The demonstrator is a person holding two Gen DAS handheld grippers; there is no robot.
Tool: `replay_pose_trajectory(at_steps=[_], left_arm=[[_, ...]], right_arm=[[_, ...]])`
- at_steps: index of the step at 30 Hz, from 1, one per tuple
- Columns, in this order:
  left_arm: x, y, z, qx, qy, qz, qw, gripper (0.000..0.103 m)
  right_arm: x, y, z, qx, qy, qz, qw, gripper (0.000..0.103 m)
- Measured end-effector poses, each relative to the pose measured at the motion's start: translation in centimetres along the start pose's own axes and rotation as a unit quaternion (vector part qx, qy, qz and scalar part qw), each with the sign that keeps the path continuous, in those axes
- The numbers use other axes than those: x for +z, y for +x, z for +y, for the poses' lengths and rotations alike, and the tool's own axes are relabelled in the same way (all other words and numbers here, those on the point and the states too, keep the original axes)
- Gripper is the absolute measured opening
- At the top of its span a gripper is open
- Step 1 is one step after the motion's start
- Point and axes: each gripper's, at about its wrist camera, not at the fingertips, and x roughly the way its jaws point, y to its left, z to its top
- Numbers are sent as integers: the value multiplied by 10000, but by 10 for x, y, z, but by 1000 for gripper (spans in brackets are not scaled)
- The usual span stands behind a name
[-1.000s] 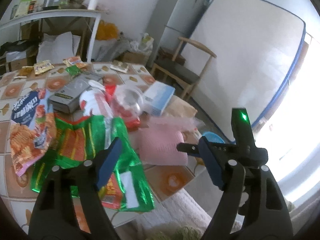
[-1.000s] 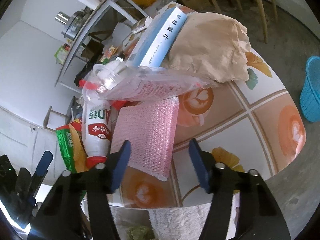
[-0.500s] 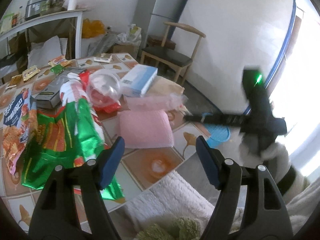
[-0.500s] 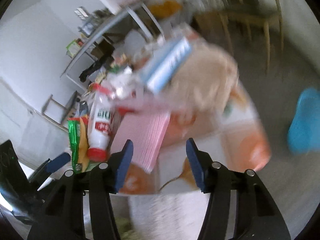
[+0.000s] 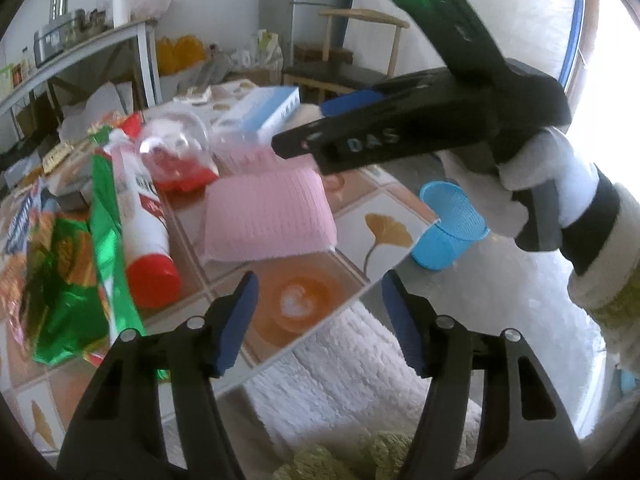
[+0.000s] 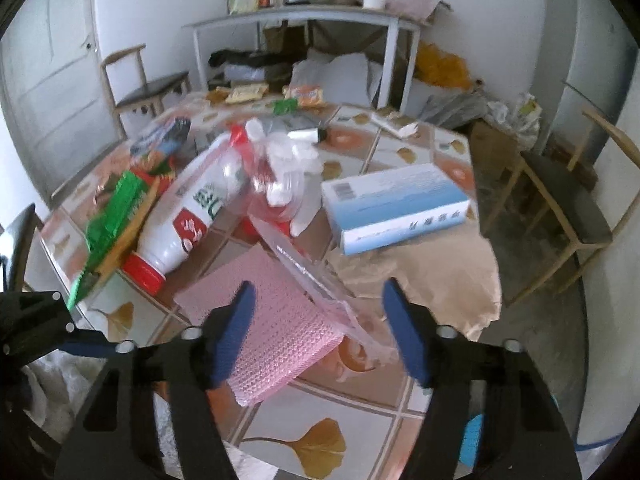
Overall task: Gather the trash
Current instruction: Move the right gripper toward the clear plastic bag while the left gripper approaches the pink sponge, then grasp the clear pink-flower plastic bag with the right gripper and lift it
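Left gripper [image 5: 318,312] closing and right gripper [image 6: 316,316] opening (both empty) above pink bubble wrap [image 6: 276,328]

- The left gripper [image 5: 318,320] points forward and down, its blue-padded jaws closing with nothing between them.
- The right gripper [image 6: 316,330] also tilts downward; its jaws are opening, the pads pressing on nothing.
- In the left wrist view the right gripper crosses the upper frame, lying nearly sideways, a green light lit on its body.
- The person's right hand [image 5: 536,176], in a white glove, wraps the handle; a dark cuff and a fleecy sleeve [image 5: 608,280] follow behind it.
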Motion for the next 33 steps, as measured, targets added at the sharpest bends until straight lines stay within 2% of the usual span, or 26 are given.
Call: replay_pose_trajectory(at_steps=[4,8,15,22,27,30,33], left_arm=[[-5,7,1,-118,-124,118,9998,57],[-8,15,4,-225,-248,251,9991,48],[-12,11,12,-233,-478,291,9982,48],[-12,7,16,-231,-562,273,9978,48],[-12,6,24,-230,-746,281,9966,49],[-11,7,29,-210,-886,328,9953,55],[-12,11,32,-194,-986,389,9942,59]], right_arm=[[-4,13,-2,276,104,189,9994,45],[-7,24,-7,636,381,354,9966,32],[-11,33,-7,938,675,621,9914,22],[-25,25,-6,1267,1238,727,9815,18],[-35,18,-10,1573,1703,702,9702,17],[-37,13,-13,1541,1872,592,9683,17],[-41,19,-18,1605,2071,684,9626,17]])
